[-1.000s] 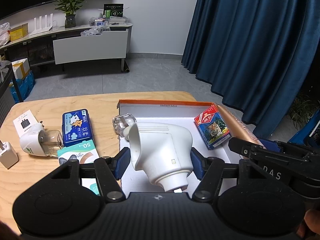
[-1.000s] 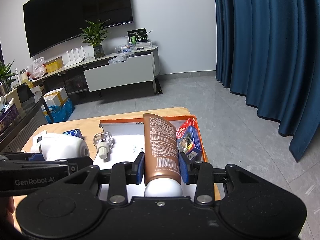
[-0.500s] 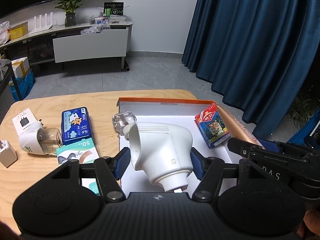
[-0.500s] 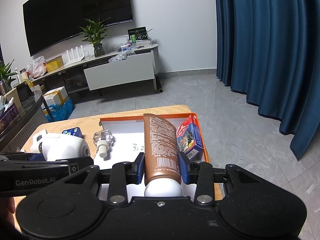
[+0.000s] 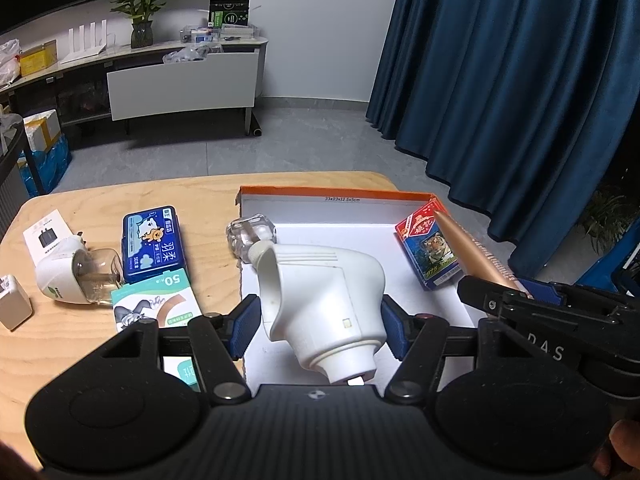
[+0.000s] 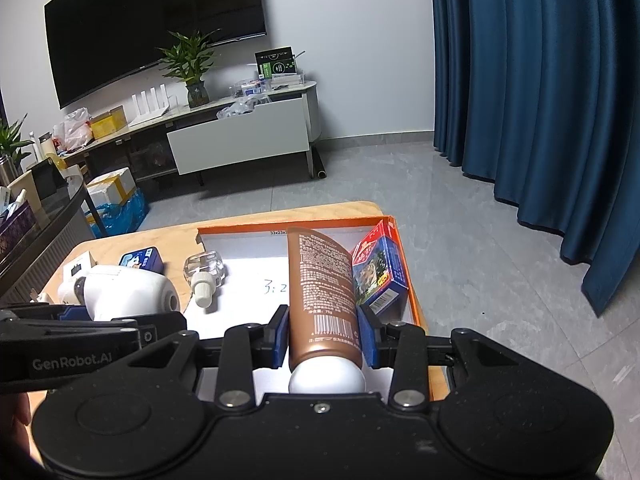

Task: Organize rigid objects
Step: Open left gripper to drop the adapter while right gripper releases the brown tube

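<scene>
My left gripper (image 5: pixel 318 322) is shut on a white plastic device (image 5: pixel 320 292) and holds it over the left part of the orange-rimmed white box (image 5: pixel 336 193). My right gripper (image 6: pixel 323 330) is shut on a brown tube (image 6: pixel 322 292) with a white cap, held over the box (image 6: pixel 280 227). The tube (image 5: pixel 472 246) also shows at the right in the left wrist view. A red and blue card box (image 5: pixel 426 254) lies in the box at the right. A clear bottle (image 5: pixel 252 234) with a white cap lies at the box's left edge.
On the wooden table (image 5: pixel 208 200) left of the box lie a blue tin (image 5: pixel 152 242), a green "50" carton (image 5: pixel 158 306), a white plug-in device with a clear bottle (image 5: pixel 76 276), a white charger (image 5: pixel 12 306) and a white carton (image 5: pixel 40 234). Blue curtains hang at the right.
Both grippers have moved slightly forward over the box with their objects still held. The table items appear a little lower in view.
</scene>
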{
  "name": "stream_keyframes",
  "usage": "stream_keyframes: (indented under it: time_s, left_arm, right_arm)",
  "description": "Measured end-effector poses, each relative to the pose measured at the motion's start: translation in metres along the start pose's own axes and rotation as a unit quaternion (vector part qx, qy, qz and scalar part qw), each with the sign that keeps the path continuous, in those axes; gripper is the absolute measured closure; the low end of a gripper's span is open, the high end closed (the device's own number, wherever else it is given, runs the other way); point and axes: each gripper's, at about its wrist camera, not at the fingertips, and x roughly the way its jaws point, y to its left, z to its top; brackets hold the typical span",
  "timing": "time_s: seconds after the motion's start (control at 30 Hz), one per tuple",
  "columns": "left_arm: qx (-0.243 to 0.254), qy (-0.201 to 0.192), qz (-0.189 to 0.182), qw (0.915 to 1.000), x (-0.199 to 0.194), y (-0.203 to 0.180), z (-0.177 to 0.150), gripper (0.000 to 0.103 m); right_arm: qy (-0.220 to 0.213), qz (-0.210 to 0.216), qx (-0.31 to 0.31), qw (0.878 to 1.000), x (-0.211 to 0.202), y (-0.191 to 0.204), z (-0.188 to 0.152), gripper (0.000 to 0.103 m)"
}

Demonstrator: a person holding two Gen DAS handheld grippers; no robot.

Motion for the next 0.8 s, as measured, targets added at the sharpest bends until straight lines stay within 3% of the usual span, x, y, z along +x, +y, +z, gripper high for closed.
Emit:
stream_keyframes:
  time_s: [0.57, 0.67, 0.8]
  left_arm:
    - [0.006, 0.020, -0.006, 0.9998, 0.026, -0.005, 0.000, 0.039]
    - [0.005, 0.026, -0.009, 0.9996, 0.033, -0.007, 0.001, 0.039]
    - [0.006, 0.031, -0.010, 0.9995, 0.039, -0.010, 0.000, 0.039]
  right_arm:
    - [0.015, 0.009, 0.008, 1.000, 0.023, -0.011, 0.003, 0.058]
    - [0.003, 0.012, 0.009, 1.000, 0.019, -0.015, 0.004, 0.045]
    - [-0.010, 0.000, 0.005, 1.000, 0.012, -0.017, 0.007, 0.042]
